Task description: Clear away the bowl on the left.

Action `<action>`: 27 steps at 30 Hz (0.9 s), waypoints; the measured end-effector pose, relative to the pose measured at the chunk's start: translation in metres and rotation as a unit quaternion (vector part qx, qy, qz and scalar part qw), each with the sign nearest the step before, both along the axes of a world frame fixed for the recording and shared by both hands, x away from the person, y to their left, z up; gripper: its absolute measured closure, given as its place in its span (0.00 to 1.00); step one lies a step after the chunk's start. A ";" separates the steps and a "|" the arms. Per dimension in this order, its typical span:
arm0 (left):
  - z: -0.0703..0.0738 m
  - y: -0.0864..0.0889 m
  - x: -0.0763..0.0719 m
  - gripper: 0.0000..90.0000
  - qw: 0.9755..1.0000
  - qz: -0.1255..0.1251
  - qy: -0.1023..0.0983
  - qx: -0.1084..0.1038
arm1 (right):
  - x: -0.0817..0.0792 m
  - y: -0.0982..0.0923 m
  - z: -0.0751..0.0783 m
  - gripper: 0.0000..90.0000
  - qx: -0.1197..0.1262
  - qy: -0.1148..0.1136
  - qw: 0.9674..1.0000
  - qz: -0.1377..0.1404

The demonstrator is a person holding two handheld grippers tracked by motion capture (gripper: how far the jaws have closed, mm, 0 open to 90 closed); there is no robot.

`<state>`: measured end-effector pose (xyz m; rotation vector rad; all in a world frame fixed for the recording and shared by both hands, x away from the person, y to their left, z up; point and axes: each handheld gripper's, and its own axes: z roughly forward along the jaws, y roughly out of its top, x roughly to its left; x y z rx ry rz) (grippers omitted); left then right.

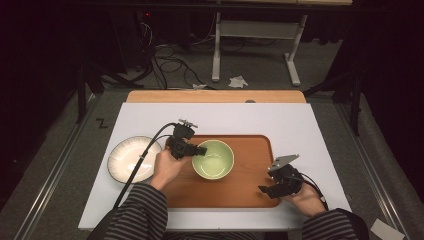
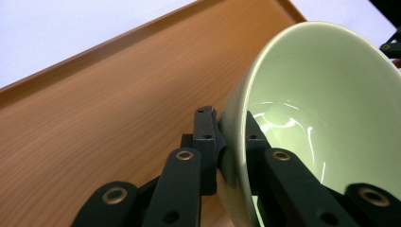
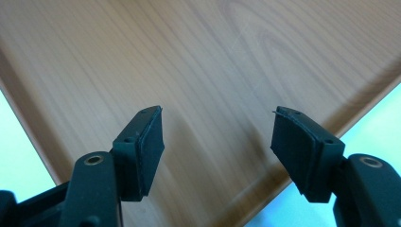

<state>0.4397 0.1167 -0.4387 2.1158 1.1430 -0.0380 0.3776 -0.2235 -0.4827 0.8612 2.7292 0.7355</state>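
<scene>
Right gripper (image 1: 264,189) at lower right, jaws spread with nothing between, over wooden tray (image 1: 250,195) corner; centre frame, left gripper (image 1: 201,150) pinches green bowl (image 1: 215,161) rim, bowl on tray; white plate (image 1: 131,159) left.

My left gripper (image 2: 231,142) has its jaws clamped on the near rim of the green bowl (image 2: 321,109), one inside, one outside. The bowl sits tilted toward 2 o'clock, over the wooden tray (image 2: 104,104); white worktop (image 2: 61,33) lies at 11 o'clock.

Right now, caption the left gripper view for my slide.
Left gripper pinching the green bowl's rim above the wooden tray.
</scene>
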 end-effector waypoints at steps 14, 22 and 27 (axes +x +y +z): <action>-0.018 -0.014 0.007 0.91 1.000 0.001 0.016 0.019 | -0.001 0.000 0.000 0.41 0.002 -0.004 1.000 0.000; -0.027 -0.023 0.013 0.91 0.999 0.003 0.022 0.023 | 0.000 0.000 0.001 0.41 0.001 -0.001 1.000 -0.002; -0.033 -0.029 0.014 0.91 0.999 0.000 0.024 0.028 | -0.001 0.000 0.001 0.41 0.001 -0.002 1.000 -0.003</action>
